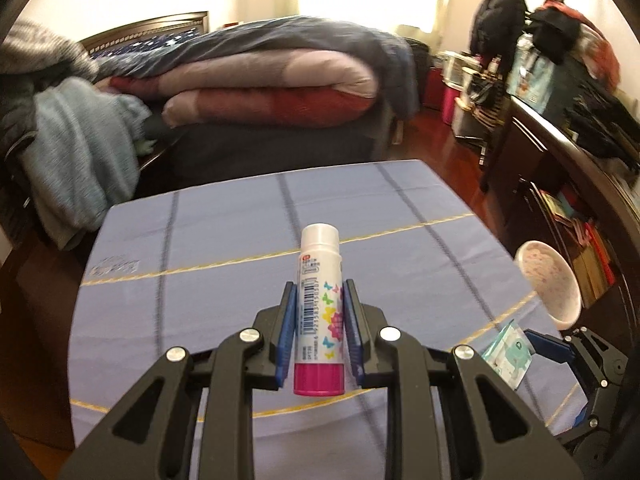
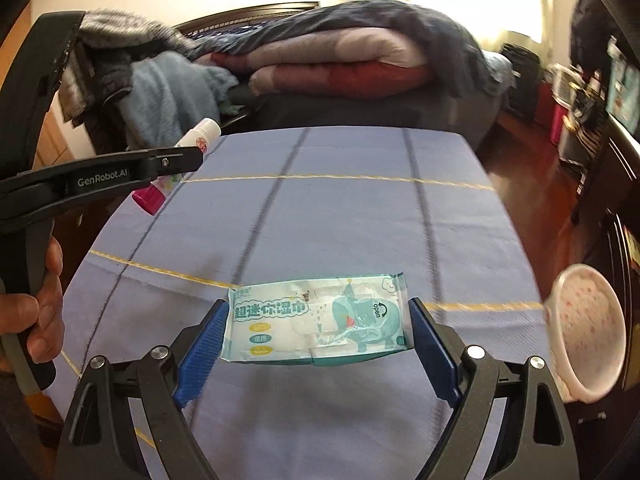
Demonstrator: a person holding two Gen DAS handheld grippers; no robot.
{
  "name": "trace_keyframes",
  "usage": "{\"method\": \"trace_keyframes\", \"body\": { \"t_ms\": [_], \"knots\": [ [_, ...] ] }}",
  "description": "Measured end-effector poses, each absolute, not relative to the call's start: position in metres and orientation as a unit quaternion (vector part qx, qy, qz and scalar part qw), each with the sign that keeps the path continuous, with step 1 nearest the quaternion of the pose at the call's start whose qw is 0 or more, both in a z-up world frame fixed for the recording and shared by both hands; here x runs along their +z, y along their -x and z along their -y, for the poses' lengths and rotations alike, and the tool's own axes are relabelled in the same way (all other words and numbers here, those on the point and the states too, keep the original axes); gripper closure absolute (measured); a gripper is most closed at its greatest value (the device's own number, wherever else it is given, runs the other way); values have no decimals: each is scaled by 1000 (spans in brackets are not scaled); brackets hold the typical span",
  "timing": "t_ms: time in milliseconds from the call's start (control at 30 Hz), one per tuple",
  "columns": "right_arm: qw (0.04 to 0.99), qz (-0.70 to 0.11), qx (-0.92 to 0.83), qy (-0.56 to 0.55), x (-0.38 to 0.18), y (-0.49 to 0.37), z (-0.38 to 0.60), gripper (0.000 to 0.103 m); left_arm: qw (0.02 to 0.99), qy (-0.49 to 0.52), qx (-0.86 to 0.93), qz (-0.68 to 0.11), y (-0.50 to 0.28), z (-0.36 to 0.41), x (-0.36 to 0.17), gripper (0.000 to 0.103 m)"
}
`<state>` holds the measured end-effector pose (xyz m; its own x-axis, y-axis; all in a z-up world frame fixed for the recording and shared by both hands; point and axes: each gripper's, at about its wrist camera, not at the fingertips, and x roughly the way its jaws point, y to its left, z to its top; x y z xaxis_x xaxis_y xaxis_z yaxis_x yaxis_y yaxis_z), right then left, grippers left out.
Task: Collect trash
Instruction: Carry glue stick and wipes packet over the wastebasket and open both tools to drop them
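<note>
My left gripper (image 1: 319, 292) is shut on a glue stick (image 1: 320, 304) with a white cap and a pink base, held above the blue tablecloth (image 1: 200, 240). The stick also shows in the right wrist view (image 2: 176, 168), clamped in the left gripper (image 2: 176, 160). My right gripper (image 2: 316, 312) is shut on a teal wet-wipe packet (image 2: 316, 316), held flat by its two short ends above the cloth. The packet (image 1: 506, 354) and the right gripper show at the lower right of the left wrist view.
A pink speckled bin (image 2: 584, 328) stands off the table's right side; it also shows in the left wrist view (image 1: 550, 284). Beyond the table are a bed with folded quilts (image 1: 272, 80), clothes at the left, and dark shelves (image 1: 580, 208) at the right.
</note>
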<state>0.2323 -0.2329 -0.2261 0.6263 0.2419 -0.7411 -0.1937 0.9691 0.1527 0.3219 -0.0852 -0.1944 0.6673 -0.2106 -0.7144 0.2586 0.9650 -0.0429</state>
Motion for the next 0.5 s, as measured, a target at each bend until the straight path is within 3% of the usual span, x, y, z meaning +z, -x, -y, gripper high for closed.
{"method": "trace_keyframes", "body": {
  "t_ms": [500],
  "knots": [
    [911,-403,31,-79,-225,-203,340,15,895,-90,-231,-371,-311,221,-185,79]
  ]
}}
